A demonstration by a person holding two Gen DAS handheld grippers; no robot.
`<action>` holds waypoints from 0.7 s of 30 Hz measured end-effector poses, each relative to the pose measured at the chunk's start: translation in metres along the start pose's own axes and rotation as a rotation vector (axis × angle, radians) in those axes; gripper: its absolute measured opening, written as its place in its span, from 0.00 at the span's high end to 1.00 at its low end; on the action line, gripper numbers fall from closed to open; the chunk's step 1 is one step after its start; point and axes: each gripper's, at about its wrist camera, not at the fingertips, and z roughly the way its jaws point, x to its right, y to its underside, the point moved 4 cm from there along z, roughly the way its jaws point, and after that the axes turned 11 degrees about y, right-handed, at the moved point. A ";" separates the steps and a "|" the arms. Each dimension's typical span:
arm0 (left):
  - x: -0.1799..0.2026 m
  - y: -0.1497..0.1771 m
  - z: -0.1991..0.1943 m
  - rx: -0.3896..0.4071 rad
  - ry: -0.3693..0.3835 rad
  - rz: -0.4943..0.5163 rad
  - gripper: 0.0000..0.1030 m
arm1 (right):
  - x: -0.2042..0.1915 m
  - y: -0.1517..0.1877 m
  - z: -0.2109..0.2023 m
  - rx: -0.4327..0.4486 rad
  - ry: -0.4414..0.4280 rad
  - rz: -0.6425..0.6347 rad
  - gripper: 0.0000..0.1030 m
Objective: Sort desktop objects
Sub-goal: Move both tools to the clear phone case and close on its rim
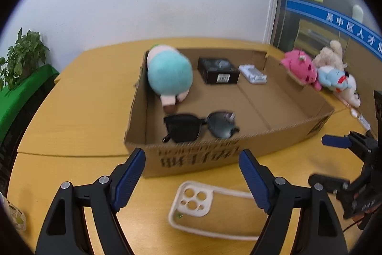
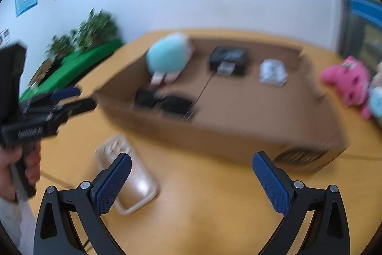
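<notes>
A shallow cardboard box (image 1: pixel 198 159) (image 2: pixel 238 142) sits on the yellow table. Inside it lie a teal plush (image 1: pixel 169 74) (image 2: pixel 167 59), black sunglasses (image 1: pixel 200 127) (image 2: pixel 164 103), a black box (image 1: pixel 218 73) (image 2: pixel 228 60) and a small white packet (image 1: pixel 253 74) (image 2: pixel 273 72). A clear white phone case (image 1: pixel 210 209) (image 2: pixel 129 178) lies on the table in front of the box. My left gripper (image 1: pixel 192 172) is open and empty just above the case. My right gripper (image 2: pixel 191 178) is open and empty, to the right of the case. The right wrist view is blurred.
A pink plush (image 1: pixel 300 67) (image 2: pixel 348 80), a beige plush (image 1: pixel 330 55) and a blue-white plush (image 1: pixel 336 78) lie on the table right of the box. Potted plants (image 1: pixel 21 56) (image 2: pixel 95 30) on a green surface (image 1: pixel 21 92) stand left of the table.
</notes>
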 end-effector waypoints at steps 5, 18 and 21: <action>-0.018 0.028 0.025 -0.105 0.026 -0.020 0.23 | -0.025 0.031 0.032 -0.110 -0.076 -0.015 0.03; -0.035 0.068 0.052 -0.248 0.073 -0.067 0.68 | -0.040 0.050 0.050 -0.166 -0.007 -0.140 0.45; -0.033 0.068 0.053 -0.252 0.113 -0.073 0.77 | -0.031 0.048 0.049 -0.163 -0.007 -0.132 0.53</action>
